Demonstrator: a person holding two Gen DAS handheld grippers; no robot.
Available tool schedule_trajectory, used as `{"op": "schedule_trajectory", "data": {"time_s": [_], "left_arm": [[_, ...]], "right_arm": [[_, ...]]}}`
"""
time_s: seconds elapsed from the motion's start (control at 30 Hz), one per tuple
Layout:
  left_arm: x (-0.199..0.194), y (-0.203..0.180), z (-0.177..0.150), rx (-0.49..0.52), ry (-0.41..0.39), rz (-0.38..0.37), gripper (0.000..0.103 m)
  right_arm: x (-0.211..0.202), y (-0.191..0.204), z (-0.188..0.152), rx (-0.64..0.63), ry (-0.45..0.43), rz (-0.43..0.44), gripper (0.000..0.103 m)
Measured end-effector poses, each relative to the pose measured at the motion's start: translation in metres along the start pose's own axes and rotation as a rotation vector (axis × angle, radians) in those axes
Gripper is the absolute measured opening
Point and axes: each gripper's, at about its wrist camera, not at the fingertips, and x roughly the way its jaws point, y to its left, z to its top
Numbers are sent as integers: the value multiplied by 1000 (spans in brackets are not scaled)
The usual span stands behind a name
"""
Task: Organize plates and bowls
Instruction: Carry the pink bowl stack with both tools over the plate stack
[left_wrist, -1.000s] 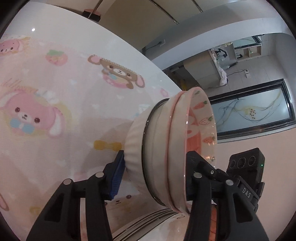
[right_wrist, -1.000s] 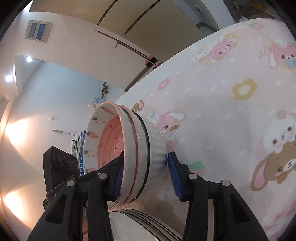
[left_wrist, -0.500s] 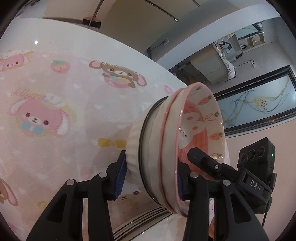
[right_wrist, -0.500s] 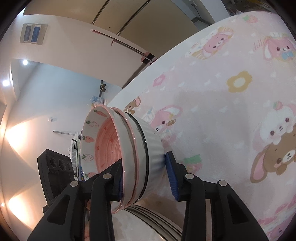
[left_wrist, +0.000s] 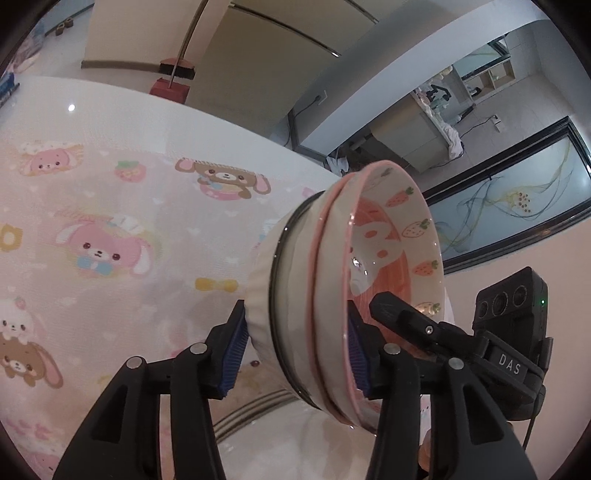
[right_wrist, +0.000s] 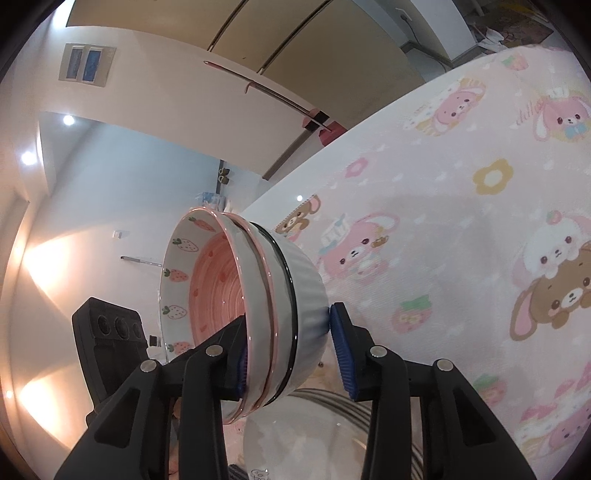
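Observation:
A stack of nested bowls (left_wrist: 295, 280) hangs on its side above the table: a white ribbed bowl with a black rim outermost, pink-rimmed strawberry-and-carrot bowls inside. My left gripper (left_wrist: 295, 350) clamps the stack's near edge, one pad on the ribbed wall and one inside the top bowl; its jaws are opening slightly, with the pads still on the stack. From the opposite side my right gripper (right_wrist: 291, 354) is shut on the same bowl stack (right_wrist: 266, 295) in the same way. The right gripper's finger (left_wrist: 406, 317) shows inside the top bowl.
A stack of plates (left_wrist: 258, 410) lies directly under the bowls, also seen as the plates (right_wrist: 332, 413) in the right wrist view. A pink cartoon tablecloth (left_wrist: 92, 258) covers the table. Beyond its far edge stand a red dustpan with broom (left_wrist: 170, 85) and cabinets.
Both grippers have risen with the bowl stack, which now hangs higher above the plates. The left gripper has rolled a little, showing more of the top bowl's inside.

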Motion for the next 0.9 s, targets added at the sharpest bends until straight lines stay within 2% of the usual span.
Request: {"op": "schedule_trajectory", "data": {"time_s": [0.13,0.37,0.47,0.7,0.9], "left_arm": [[-6,0,0,-15,8,-34,47],[-23,-11,-4,21,-5,-18,51],[-34,-11,-8,19,-6,-40,51],[-63,-18,-22,30,-21,-33,51],[-81,-25,-51,48,-15,-4,51]], "right_arm": [[-12,16,-4,-56,-30,-24,40],[-24,39,-15,-139,-43,-44,40],[-33,48,-23,-153,-55,-38,40],[-48,61,-44,-165,-23,-23,40],[-63,68,-71,-169,2,-14,40]]}}
